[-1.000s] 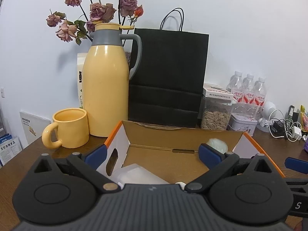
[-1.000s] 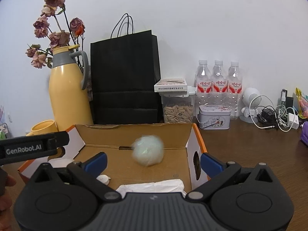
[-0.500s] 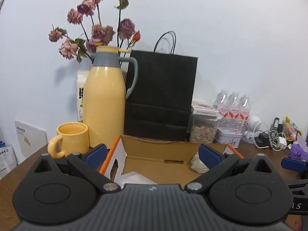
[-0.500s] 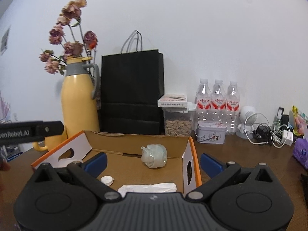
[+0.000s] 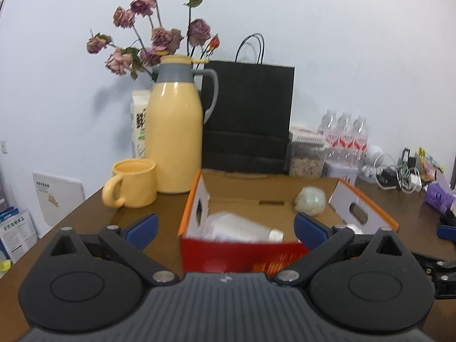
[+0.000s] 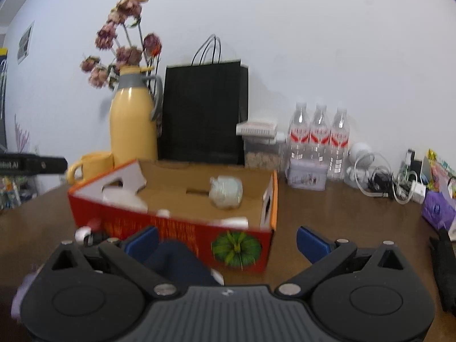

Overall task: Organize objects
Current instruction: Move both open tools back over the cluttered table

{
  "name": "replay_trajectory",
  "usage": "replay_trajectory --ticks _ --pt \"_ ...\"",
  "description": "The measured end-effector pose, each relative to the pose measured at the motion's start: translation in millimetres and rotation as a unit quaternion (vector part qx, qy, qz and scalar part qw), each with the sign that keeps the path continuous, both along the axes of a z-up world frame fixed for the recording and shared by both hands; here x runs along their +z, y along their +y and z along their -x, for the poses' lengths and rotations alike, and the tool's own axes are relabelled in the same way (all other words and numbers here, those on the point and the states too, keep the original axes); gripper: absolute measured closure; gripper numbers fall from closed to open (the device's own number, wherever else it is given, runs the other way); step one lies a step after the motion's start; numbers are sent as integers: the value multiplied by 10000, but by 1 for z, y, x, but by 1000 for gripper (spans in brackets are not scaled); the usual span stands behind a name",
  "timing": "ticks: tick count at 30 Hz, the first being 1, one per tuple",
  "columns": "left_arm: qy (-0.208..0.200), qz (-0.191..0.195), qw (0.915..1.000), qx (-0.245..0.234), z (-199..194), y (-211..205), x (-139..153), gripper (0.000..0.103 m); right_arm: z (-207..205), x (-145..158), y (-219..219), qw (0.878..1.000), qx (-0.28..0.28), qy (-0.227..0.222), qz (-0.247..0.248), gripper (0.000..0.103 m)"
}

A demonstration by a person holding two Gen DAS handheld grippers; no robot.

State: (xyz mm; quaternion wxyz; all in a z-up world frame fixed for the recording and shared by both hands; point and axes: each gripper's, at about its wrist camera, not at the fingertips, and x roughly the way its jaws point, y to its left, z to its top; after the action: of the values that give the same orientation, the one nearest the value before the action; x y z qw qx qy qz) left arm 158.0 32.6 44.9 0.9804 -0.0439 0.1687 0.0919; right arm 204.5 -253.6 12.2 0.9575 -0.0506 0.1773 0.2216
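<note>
A red and orange cardboard box [image 5: 233, 256] stands open on the brown table. Inside it lie a pale green ball [image 5: 310, 201] near the back right and a crumpled white plastic bag [image 5: 228, 225]. My left gripper [image 5: 225, 228] is open and empty, just short of the box's front wall. In the right wrist view the box [image 6: 171, 230] shows a green print on its front, with the ball [image 6: 226, 191], the bag [image 6: 122, 196] and a small white cap [image 6: 164, 213] inside. My right gripper [image 6: 226, 240] is open and empty before the box. A dark blue object [image 6: 176, 259] lies by its left finger.
Behind the box stand a yellow thermos [image 5: 173, 139], a yellow mug [image 5: 134, 182], a black paper bag [image 5: 248, 119], a seed jar [image 6: 262, 156], three water bottles [image 6: 319, 142] and a tin [image 6: 306, 176]. Cables [image 6: 382, 182] and a purple pack [image 6: 437, 209] lie at the right.
Both grippers have drawn back from above the box, so its red front wall now shows. The pale ball, blurred a second ago, now rests in the box.
</note>
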Motion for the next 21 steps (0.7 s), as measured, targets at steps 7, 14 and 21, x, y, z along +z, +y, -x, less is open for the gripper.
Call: replay_trajectory --ticks 7,14,21 --pt "288 -61 9995 104 27 10 -8 0 25 -16 -21 9993 137 292 176 0" --pt "472 -100 9988 102 50 14 -13 0 35 -23 -31 9976 369 531 244 0" --pt "649 -37 9976 253 66 21 -16 0 17 -28 -19 9926 841 787 373 0"
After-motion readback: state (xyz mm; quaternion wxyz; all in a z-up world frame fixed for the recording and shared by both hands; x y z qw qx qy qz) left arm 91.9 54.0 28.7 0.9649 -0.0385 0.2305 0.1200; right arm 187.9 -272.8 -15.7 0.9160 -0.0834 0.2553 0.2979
